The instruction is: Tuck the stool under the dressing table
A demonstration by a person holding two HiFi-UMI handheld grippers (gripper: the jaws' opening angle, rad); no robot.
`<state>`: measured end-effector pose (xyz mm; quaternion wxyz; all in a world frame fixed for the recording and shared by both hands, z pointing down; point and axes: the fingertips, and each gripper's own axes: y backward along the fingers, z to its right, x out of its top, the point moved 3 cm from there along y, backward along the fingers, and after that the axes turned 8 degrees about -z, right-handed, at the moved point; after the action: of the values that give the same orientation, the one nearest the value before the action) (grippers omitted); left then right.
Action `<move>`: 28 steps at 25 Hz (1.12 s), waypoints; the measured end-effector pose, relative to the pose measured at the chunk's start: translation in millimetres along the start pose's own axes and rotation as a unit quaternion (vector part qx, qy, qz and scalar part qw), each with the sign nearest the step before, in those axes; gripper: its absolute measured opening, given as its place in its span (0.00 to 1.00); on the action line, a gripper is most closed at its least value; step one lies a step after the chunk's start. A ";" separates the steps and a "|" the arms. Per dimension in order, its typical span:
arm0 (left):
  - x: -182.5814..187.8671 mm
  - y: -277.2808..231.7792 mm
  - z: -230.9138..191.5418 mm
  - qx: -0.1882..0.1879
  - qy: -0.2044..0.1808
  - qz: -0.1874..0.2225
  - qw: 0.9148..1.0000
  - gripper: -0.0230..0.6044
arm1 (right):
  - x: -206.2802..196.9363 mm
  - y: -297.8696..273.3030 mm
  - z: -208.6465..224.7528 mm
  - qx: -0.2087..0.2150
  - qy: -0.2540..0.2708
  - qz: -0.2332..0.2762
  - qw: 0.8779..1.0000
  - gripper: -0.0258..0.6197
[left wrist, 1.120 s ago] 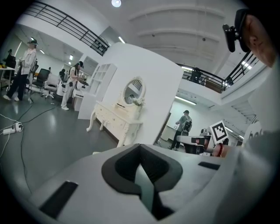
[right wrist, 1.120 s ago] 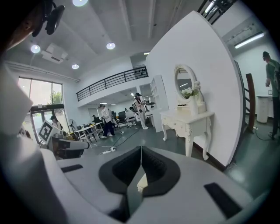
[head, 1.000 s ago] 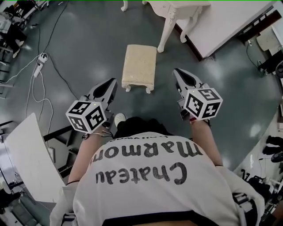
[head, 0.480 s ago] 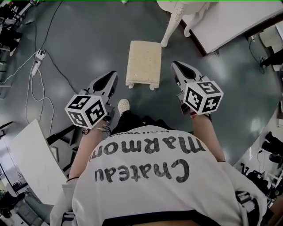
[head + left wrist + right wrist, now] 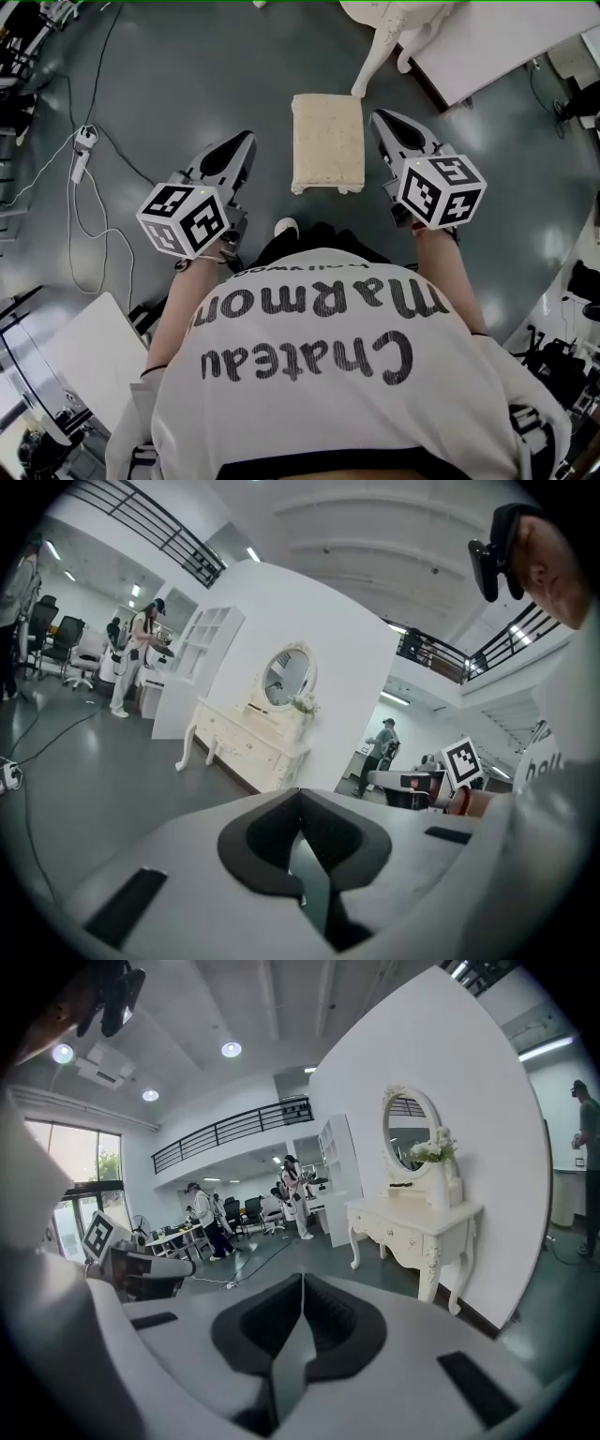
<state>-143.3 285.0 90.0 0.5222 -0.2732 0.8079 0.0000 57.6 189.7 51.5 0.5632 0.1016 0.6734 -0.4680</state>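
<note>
Item: stool [image 5: 327, 142], cream cushioned top on short white legs, standing at upper centre of the head view on the floor [image 5: 187, 84], near but clear of the dressing table [image 5: 384, 37], whose carved white legs show at the upper right; not yet tucked under. Left gripper [image 5: 244, 145]: jaws clenched together, nothing between them, carried to the left of the stool and apart from it. Right gripper [image 5: 384, 122]: likewise clenched and empty, beside the stool's right edge; contact cannot be told. Handling note: judged an approach; best to set one closed claw against each side of the near end and push evenly, keeping the stool square to the gap between the table legs so that no leg catches. Surface: smooth grey floor, glossy, likely to let the legs slide. Room: open hall with white partition wall [image 5: 487, 1101], oval mirror [image 5: 410, 1133], white cable [image 5: 94, 202] at left, people at desks [image 5: 200, 1218] far off.
</note>
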 end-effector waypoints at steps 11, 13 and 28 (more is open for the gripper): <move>13.6 -20.1 -53.8 -0.022 -0.006 -0.025 0.999 0.07 | 3.5 -45.1 -3.5 -0.032 -0.006 -0.008 0.999 0.08; 15.2 -21.9 -58.8 -0.025 -0.005 -0.028 0.999 0.07 | 7.4 -50.8 -2.5 -0.032 -0.010 -0.008 0.999 0.08; 26.6 -40.9 -94.1 -0.033 -0.010 -0.033 0.999 0.07 | 13.2 -74.6 12.0 -0.073 -0.020 -0.029 0.997 0.08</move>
<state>-212.8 211.6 122.0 0.5202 -0.3170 0.7929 0.0122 11.5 135.2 79.5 0.5690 0.0316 0.6968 -0.4356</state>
